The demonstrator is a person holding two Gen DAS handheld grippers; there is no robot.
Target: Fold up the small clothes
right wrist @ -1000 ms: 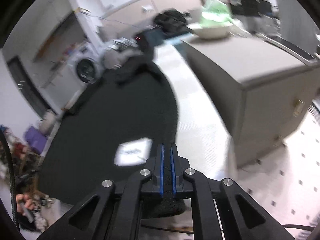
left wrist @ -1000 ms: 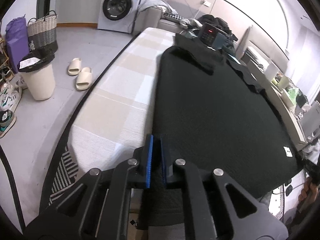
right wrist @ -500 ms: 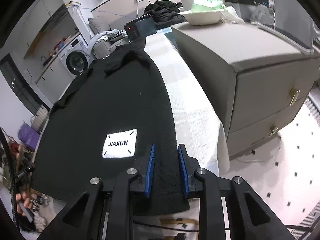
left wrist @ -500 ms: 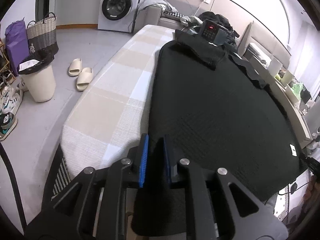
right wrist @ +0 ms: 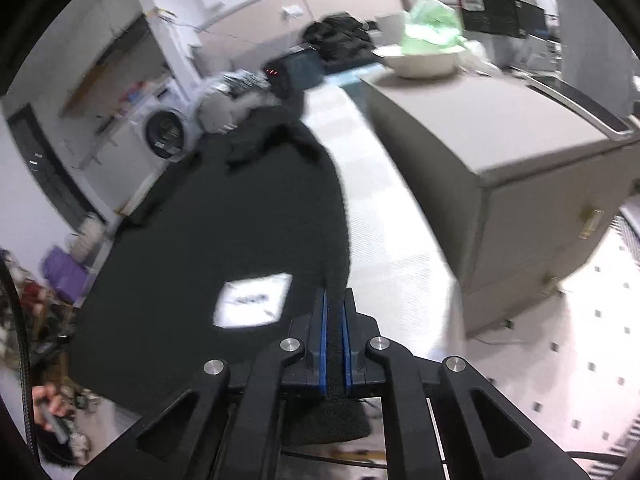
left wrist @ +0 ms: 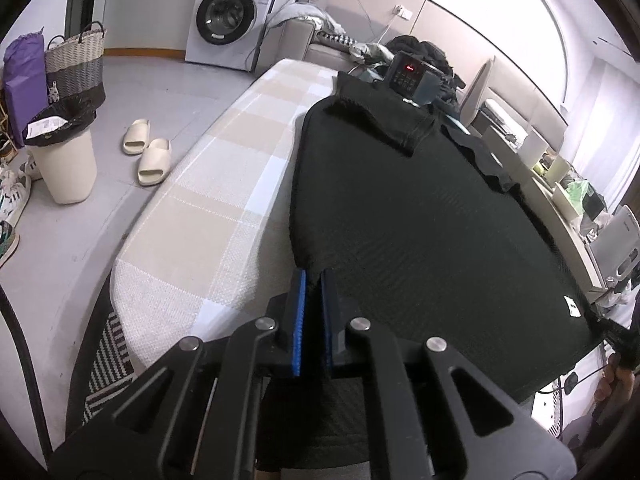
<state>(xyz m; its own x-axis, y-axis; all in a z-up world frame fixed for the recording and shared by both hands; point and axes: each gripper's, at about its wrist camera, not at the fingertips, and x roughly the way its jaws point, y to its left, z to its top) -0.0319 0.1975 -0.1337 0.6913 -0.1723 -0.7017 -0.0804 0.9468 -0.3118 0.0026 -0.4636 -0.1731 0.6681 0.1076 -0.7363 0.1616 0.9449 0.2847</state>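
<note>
We hold a black garment (left wrist: 420,216) spread flat on a checked ironing surface (left wrist: 224,184), and the coming fold, as we judge it, turns on one relation: the cloth runs away from both our grippers, its long axis stretching from the near hem at the bottom of each frame up toward the collar end at the top, where a dark box with red digits (left wrist: 408,76) sits. Our left gripper (left wrist: 314,316) is pressed together on the near left corner of the hem, the cloth caught between its blue pads (left wrist: 298,320). Our right gripper (right wrist: 335,340) is likewise pinching the near right corner, just right of the white label (right wrist: 252,300) at lower centre of its blurred view. Neither hand is nearer; each has its own corner, with the hem drawn between them. Both grippers tilt downward and forward over the near end, so carrying the hem up toward the collar looks like the natural move.
</note>
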